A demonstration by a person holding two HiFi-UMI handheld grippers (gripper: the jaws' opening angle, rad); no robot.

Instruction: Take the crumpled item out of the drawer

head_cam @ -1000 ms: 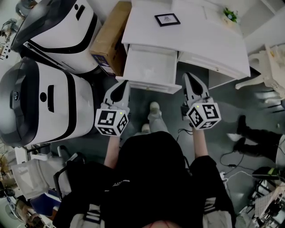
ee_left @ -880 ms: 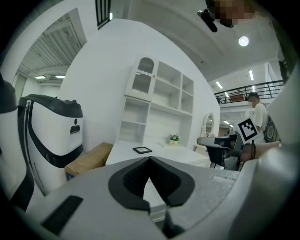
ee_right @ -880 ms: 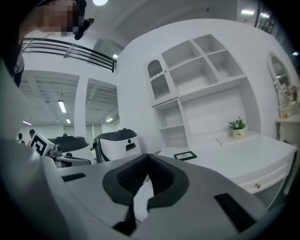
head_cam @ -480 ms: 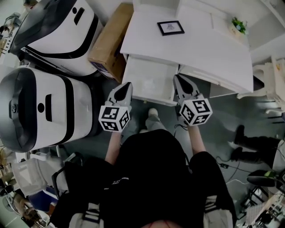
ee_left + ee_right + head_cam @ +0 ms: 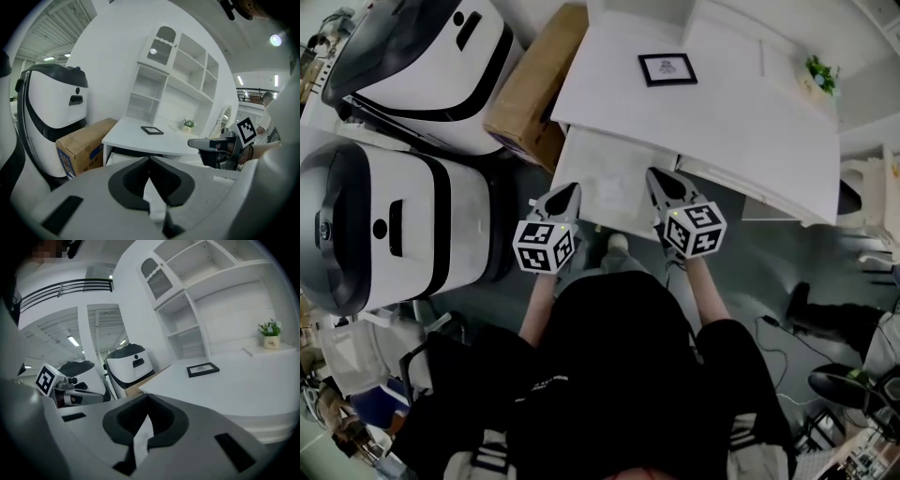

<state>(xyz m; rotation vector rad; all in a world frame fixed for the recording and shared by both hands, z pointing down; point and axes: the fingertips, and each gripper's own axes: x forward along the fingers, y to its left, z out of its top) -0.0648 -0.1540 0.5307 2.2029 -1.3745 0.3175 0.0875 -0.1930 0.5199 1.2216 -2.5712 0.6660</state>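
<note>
Grey floor; white desk [image 5: 741, 122], drawer [image 5: 586, 164] standing open. Crumpled item [image 5: 616, 185]: pale, faint, lying inside the drawer. Left gripper [image 5: 568, 193] and right gripper [image 5: 660, 182]: over the drawer's front edge, jaws pressed together, both empty. Picture frame [image 5: 667, 68] on the desktop.

I see a lab hall staged as a home corner: white surface [image 5: 750, 127], shelf unit [image 5: 174, 79] and framed picture [image 5: 667, 68] beside bulky white machines [image 5: 389, 225].

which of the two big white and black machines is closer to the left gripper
The front machine, at the head view's lower left, right beside the left gripper. The back machine stands farther off, alongside the cardboard box.
</note>
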